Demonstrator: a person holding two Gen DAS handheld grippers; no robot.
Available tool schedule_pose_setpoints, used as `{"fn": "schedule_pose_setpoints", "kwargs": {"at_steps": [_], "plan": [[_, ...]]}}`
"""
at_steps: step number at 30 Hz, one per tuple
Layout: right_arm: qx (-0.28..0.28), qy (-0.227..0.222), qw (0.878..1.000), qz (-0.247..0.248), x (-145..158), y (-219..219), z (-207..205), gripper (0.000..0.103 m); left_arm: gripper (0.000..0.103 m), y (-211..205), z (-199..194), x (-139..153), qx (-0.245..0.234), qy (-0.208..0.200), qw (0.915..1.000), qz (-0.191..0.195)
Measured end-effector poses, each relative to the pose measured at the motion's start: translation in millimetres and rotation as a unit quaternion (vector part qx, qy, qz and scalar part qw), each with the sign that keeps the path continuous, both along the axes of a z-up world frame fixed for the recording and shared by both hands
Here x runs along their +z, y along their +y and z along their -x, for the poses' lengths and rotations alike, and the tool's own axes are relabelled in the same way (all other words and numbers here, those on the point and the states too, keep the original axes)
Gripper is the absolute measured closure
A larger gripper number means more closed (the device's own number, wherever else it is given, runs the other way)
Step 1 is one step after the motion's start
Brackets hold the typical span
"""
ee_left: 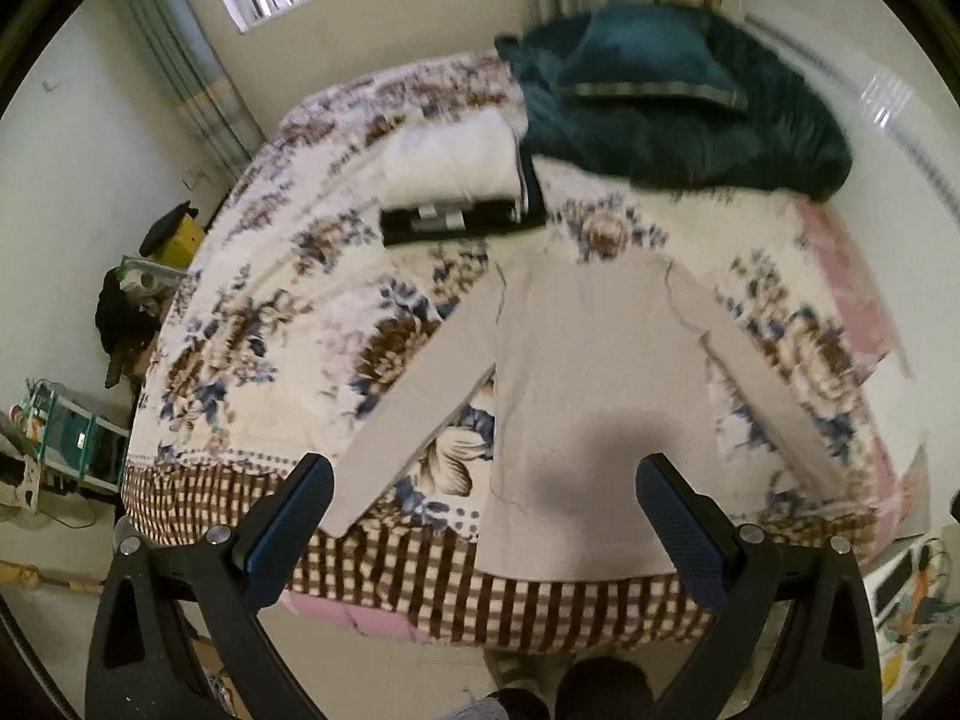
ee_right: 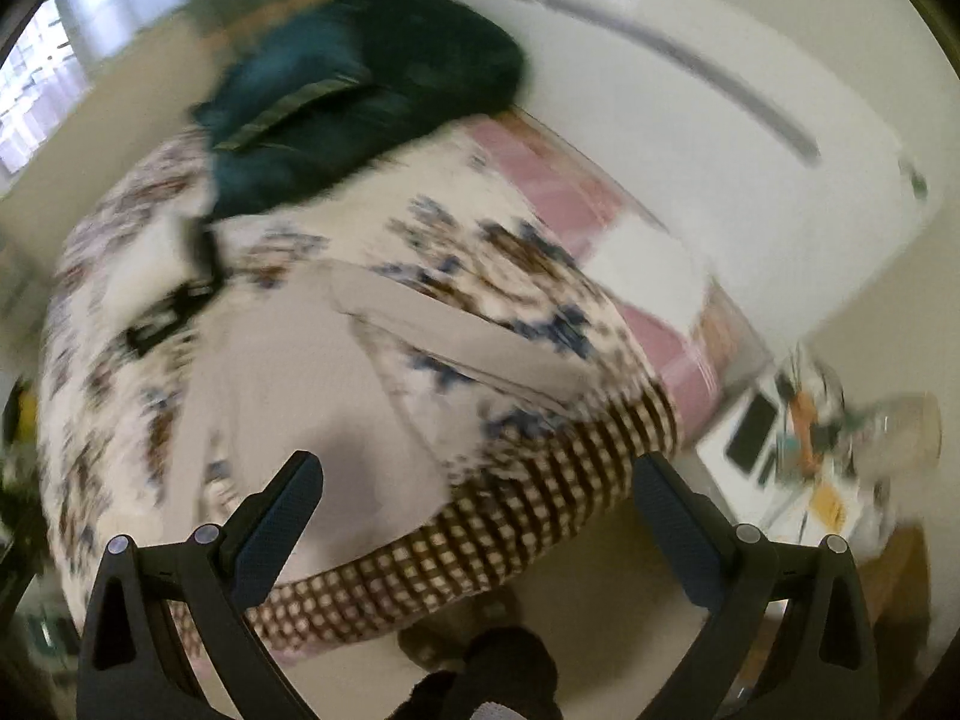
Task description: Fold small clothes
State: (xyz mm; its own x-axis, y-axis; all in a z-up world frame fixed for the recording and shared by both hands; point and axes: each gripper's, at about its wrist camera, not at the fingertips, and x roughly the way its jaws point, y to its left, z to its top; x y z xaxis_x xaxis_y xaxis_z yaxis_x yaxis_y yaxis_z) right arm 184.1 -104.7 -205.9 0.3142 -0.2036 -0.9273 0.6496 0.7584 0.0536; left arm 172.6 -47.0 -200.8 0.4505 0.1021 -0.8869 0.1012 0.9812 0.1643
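A beige long-sleeved top lies flat on the flowered bedspread, neck away from me, both sleeves spread out and down, hem at the bed's near edge. My left gripper is open and empty, held above the hem. The right wrist view is blurred; the top shows there too, with its right sleeve running toward the checked border. My right gripper is open and empty, above the bed's near right corner.
A stack of folded clothes, white on black, lies behind the top. A dark teal blanket and pillow lie at the head of the bed. Cluttered shelves stand left; a low white table with items stands right.
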Motion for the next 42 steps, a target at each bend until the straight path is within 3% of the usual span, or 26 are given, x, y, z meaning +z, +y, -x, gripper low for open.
{"fn": "schedule_pose_setpoints", "kwargs": {"at_steps": [5,7,9,11,15,20,22,23,24,26,31,33,35,37,39,42], "plan": [[-0.088,0.041,0.994,-0.049,-127,-81,-15,0.0,0.0,-36,-53,-101,0.005,0.051,0.998,-0.038],[-0.125,0.049,0.987,-0.083,-178,-110,-19,0.002,0.0,-48,-69,-137,0.013,0.076,0.9953,-0.058],[-0.164,0.053,0.978,-0.115,-227,-135,-18,0.012,0.0,-58,-83,-172,0.019,0.103,0.9927,-0.059],[-0.205,0.05,0.966,-0.148,-273,-157,-18,0.013,0.0,-69,-99,-207,0.024,0.124,0.9901,-0.061],[-0.27,0.033,0.942,-0.197,-340,-184,-22,0.013,0.0,-85,-124,-259,0.026,0.148,0.9861,-0.07],[-0.327,0.047,0.913,-0.238,-408,-200,-33,0.017,0.0,-87,-148,-295,0.033,0.154,0.9841,-0.082],[-0.334,0.044,0.916,-0.218,-410,-197,-42,0.021,0.0,-87,-158,-302,0.036,0.155,0.9842,-0.078],[-0.334,0.034,0.919,-0.206,-407,-195,-45,0.034,0.0,-83,-161,-304,0.038,0.157,0.9841,-0.073],[-0.328,0.025,0.924,-0.193,-401,-192,-51,0.062,0.0,-81,-163,-306,0.039,0.158,0.9841,-0.071],[-0.307,0.014,0.936,-0.17,-386,-184,-65,0.098,0.0,-71,-165,-305,0.041,0.159,0.9847,-0.06],[-0.199,-0.026,0.975,-0.098,-313,-132,-123,0.099,0.0,-39,-158,-284,0.048,0.141,0.9881,-0.039],[-0.122,-0.036,0.989,-0.072,-277,-92,-160,0.099,0.0,-12,-150,-269,0.056,0.13,0.9894,-0.033],[-0.044,-0.045,0.997,-0.054,-247,-50,-190,0.099,0.0,13,-145,-258,0.067,0.123,0.9896,-0.031],[0.04,-0.049,0.997,-0.042,-223,8,-211,0.099,0.0,49,-137,-246,0.086,0.113,0.9894,-0.032],[0.138,-0.035,0.99,-0.024,-214,83,-234,0.099,0.0,78,-129,-238,0.103,0.105,0.9886,-0.033],[0.262,-0.008,0.965,-0.009,-225,193,-240,0.099,0.0,128,-112,-234,0.138,0.1,0.9847,-0.036]]}}
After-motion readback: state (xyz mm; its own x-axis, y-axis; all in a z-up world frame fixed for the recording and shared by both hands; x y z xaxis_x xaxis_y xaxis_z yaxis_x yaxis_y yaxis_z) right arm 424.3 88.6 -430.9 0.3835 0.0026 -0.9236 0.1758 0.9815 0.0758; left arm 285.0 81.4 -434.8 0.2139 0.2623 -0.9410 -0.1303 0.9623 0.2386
